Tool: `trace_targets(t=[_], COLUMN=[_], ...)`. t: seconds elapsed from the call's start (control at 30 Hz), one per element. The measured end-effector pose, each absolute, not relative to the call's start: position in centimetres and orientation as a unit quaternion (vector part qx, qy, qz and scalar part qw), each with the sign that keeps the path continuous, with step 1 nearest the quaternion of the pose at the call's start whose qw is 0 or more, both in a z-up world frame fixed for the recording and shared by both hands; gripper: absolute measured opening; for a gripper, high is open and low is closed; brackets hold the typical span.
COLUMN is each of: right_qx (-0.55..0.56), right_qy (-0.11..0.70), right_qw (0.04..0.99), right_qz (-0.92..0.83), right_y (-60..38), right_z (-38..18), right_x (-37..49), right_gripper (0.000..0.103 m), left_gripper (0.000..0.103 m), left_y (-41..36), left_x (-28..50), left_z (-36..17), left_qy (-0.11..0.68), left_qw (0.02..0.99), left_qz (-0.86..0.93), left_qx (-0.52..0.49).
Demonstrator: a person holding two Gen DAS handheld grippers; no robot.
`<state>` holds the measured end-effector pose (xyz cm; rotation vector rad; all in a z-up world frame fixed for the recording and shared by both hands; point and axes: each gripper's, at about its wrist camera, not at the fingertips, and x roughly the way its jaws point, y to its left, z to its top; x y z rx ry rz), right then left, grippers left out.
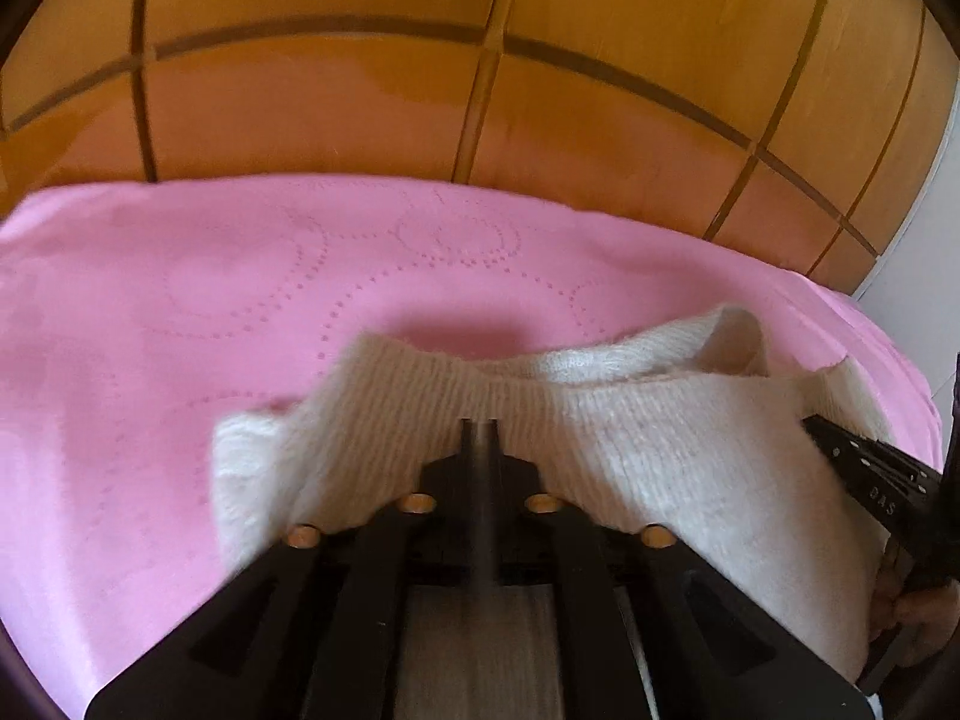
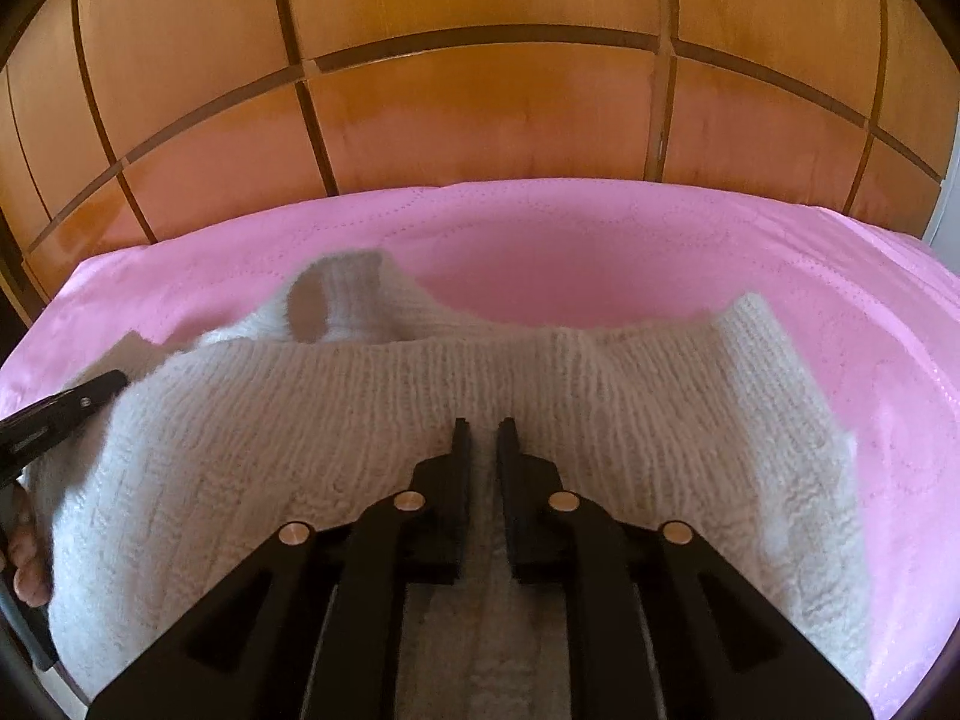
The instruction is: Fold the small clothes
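Left gripper (image 1: 478, 427): black fingers pressed together, clamped on the ribbed edge of the cream-white fuzzy knit garment (image 1: 630, 438). Right gripper (image 2: 485, 427): fingers slightly parted over the knit; whether they pinch it cannot be told. The garment lies bunched on the pink quilted bedcover (image 2: 600, 252). Beyond stands an orange-brown wooden panelled headboard (image 2: 480, 108).
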<state>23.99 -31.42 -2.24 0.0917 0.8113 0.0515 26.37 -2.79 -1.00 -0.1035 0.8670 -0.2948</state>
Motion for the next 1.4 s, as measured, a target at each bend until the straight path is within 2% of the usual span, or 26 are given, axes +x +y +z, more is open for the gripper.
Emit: trace_targets(t=[0.03, 0.07, 0.1, 0.33, 0.43, 0.53, 0.6, 0.7, 0.97, 1.4], right_qx=[0.046, 0.047, 0.048, 0.038, 0.032, 0.007, -0.015, -0.010, 0.050, 0.135], right_qy=[0.388, 0.382, 0.372, 0.351, 0.363, 0.389, 0.407, 0.404, 0.377, 0.389], right_qw=[0.920, 0.923, 0.926, 0.928, 0.919, 0.907, 0.902, 0.903, 0.919, 0.911], right_qz=[0.023, 0.023, 0.028, 0.118, 0.149, 0.158, 0.142, 0.143, 0.104, -0.020], right_y=[-31.4, -31.5, -31.3, -26.6, -24.3, -22.3, -22.0, -22.4, -27.4, -38.9], right_z=[-1.7, -1.3, -0.6, 1.2, 0.3, -2.2, -4.3, -4.0, -0.3, -0.7], right_x=[23.4, 23.3, 22.3, 15.7, 13.2, 11.1, 10.7, 10.2, 12.0, 18.1], right_gripper=[0.033, 0.054, 0.057, 0.060, 0.062, 0.072, 0.073, 0.073, 0.074, 0.074], left_gripper=[0.043, 0.066, 0.069, 0.069, 0.069, 0.069, 0.069, 0.069, 0.069, 0.069], left_y=[-2.4, -2.0, -1.7, -0.3, 0.0, 0.0, -0.1, -0.3, -0.1, -0.4], left_x=[25.6, 24.7, 23.9, 18.2, 16.5, 15.7, 15.4, 14.7, 13.7, 13.0], left_z=[-0.5, 0.0, 0.2, 0.7, 0.0, -1.2, -1.9, -1.8, -0.6, -0.6], left_qy=[0.414, 0.407, 0.399, 0.381, 0.385, 0.399, 0.406, 0.402, 0.392, 0.395], left_qw=[0.897, 0.898, 0.900, 0.908, 0.909, 0.907, 0.906, 0.909, 0.913, 0.912], left_qz=[-0.146, -0.153, -0.157, -0.155, -0.146, -0.128, -0.118, -0.110, -0.110, -0.105], left_qx=[-0.055, -0.066, -0.075, -0.076, -0.069, -0.048, -0.034, -0.025, -0.032, -0.024])
